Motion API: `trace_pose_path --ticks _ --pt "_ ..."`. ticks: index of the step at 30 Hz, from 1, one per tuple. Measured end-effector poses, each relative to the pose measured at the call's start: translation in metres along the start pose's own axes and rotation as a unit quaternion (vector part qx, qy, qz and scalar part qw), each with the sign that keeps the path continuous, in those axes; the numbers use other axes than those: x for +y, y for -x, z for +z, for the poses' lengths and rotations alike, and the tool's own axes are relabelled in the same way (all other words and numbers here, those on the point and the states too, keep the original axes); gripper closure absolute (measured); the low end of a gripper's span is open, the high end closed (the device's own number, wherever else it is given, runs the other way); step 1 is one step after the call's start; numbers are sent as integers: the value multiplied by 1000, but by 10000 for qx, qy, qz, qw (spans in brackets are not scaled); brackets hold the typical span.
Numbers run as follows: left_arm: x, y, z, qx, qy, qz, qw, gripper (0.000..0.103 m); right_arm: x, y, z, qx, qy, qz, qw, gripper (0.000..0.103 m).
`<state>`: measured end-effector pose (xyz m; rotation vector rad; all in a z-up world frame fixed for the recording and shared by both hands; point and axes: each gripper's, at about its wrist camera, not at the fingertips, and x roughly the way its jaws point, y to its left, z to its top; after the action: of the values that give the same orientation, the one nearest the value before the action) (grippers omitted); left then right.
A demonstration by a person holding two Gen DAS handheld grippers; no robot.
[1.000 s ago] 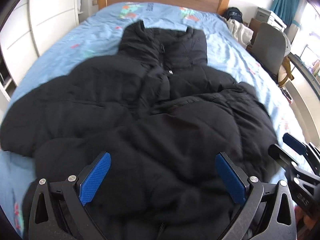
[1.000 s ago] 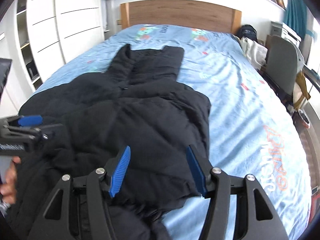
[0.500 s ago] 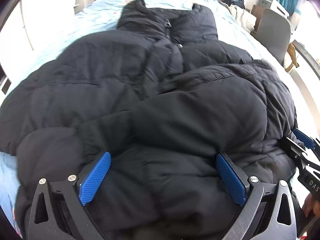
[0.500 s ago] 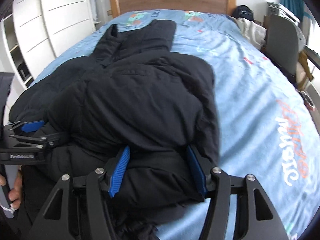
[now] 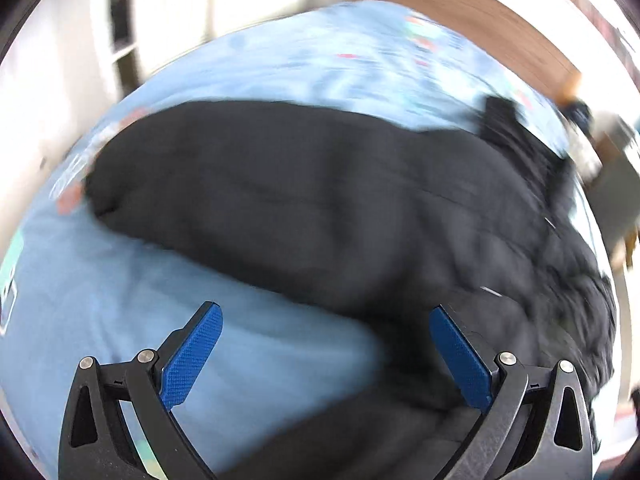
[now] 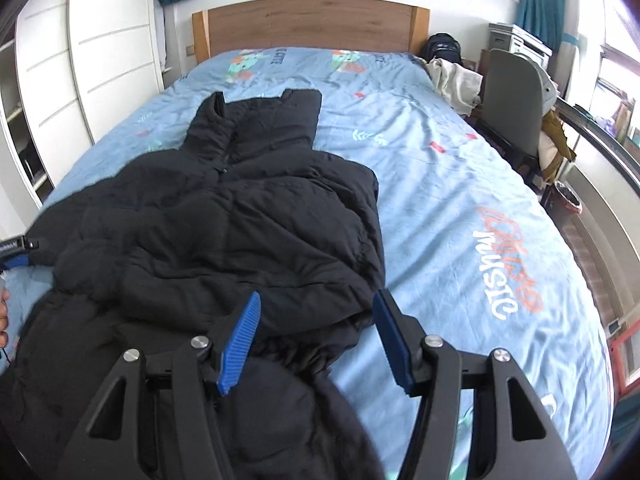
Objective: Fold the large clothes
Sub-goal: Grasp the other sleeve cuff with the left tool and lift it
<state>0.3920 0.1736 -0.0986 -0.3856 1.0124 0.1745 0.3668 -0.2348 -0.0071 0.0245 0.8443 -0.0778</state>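
Observation:
A black puffer jacket (image 6: 240,216) lies on the blue bed sheet (image 6: 460,208), collar toward the headboard, its right side folded over the middle. My right gripper (image 6: 316,340) is open and empty above the jacket's lower right hem. My left gripper (image 5: 324,352) is open and empty at the jacket's left edge, over bare sheet (image 5: 100,300); the jacket's left sleeve (image 5: 280,184) stretches across that blurred view. The left gripper also shows at the far left of the right wrist view (image 6: 14,250).
A wooden headboard (image 6: 312,24) stands at the far end. White wardrobes (image 6: 92,52) line the left side. A grey chair (image 6: 512,104) and a pile of clothes (image 6: 452,76) stand at the bed's right side.
My left gripper has swung left off the jacket's middle to its left edge, with motion blur. My right gripper has pulled back and risen off the folded hem. Both stayed open.

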Motion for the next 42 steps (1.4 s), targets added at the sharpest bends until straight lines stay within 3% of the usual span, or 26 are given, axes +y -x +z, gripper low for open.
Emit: trace_pose_path --ticks 4,7,13,16,18,19,21,23,26,30,34,42 --pt "70 -17 18 108 738 34 9972 2 16 12 0 10 -94 -34 9999 46" --pt "115 -32 30 193 1381 -133 9901 5 23 18 0 -22 -138 -57 9999 46" --pt "172 -51 44 182 2462 -754 9661 15 34 25 4 -37 -131 -152 9998 46" --pt "189 -56 48 134 2925 -1179 9489 30 35 28 6 -47 -99 -204 9997 46" --pt "194 -60 51 109 3167 -1358 9387 46 33 30 6 -62 -94 -241 9996 46" --pt "193 -61 51 101 3225 -1421 9358 50 30 31 6 -67 -100 -246 9996 46" --pt "197 -58 50 26 3372 -1644 9270 73 28 32 5 -63 -124 -254 9996 46" --pt "195 -53 51 -49 3411 -1819 9222 84 25 33 4 -66 -155 -243 9996 46" --pt "188 -41 57 -116 3263 -1858 9268 93 21 35 1 -74 -180 -200 9996 46" --pt "171 -22 70 -293 3049 -1960 9316 96 18 40 -2 -121 -192 -115 9997 46" --pt "141 8 86 -504 2536 -2030 9444 96 10 50 -6 -208 -277 -46 9994 46" --pt "60 62 102 -783 1466 -2367 9573 97 -16 72 -19 -350 -449 -34 9984 46"
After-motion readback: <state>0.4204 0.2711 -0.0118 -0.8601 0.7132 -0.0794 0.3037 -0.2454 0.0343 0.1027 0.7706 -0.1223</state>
